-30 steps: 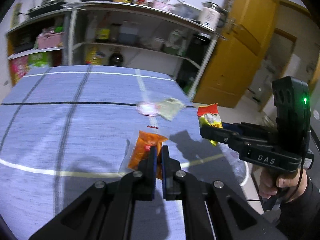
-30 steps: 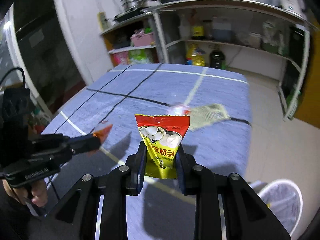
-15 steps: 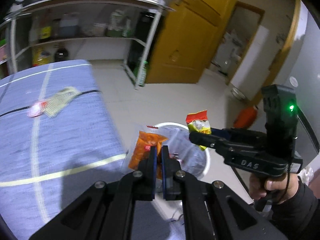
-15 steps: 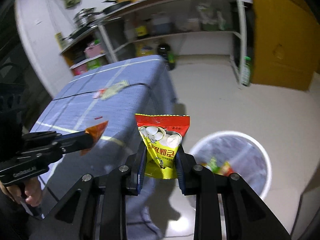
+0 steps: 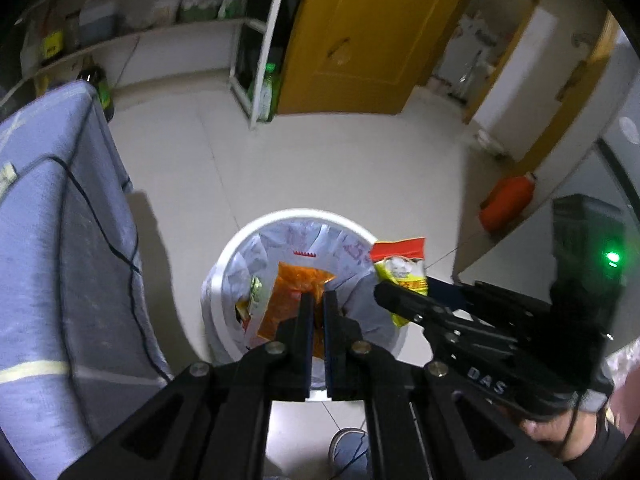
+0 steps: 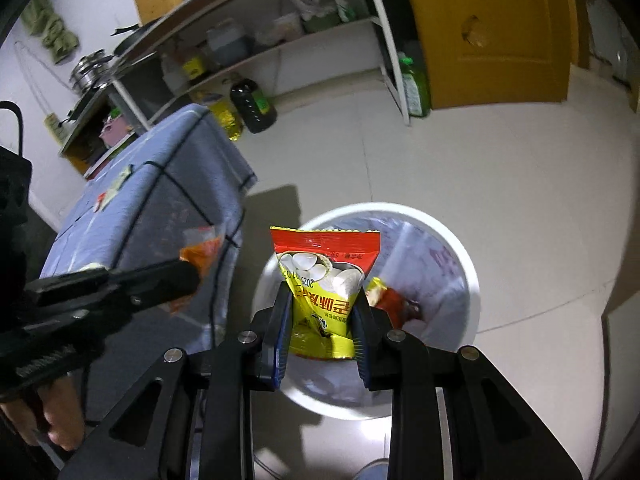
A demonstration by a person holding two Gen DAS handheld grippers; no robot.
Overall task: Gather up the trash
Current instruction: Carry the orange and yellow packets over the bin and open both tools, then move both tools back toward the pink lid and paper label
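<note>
My left gripper (image 5: pixel 316 300) is shut on an orange snack wrapper (image 5: pixel 286 300) and holds it above the white trash bin (image 5: pixel 240 240), which has a plastic liner with wrappers inside. My right gripper (image 6: pixel 322 304) is shut on a red and yellow snack packet (image 6: pixel 324 264) and holds it over the same bin (image 6: pixel 460 252). In the left wrist view the right gripper (image 5: pixel 384 292) holds the packet (image 5: pixel 400 268) at the bin's right rim. In the right wrist view the left gripper (image 6: pixel 192 276) holds the orange wrapper (image 6: pixel 198 252) left of the bin.
The table with a blue cloth (image 5: pixel 48 240) stands left of the bin; two wrappers (image 6: pixel 114 190) lie on it. A black cable (image 5: pixel 120 248) hangs down its side. Shelves (image 6: pixel 280 36), a yellow door (image 5: pixel 360 40) and an orange cylinder (image 5: pixel 508 200) stand around the tiled floor.
Both grippers have swung from over the table to above the trash bin on the floor, each still holding its wrapper.
</note>
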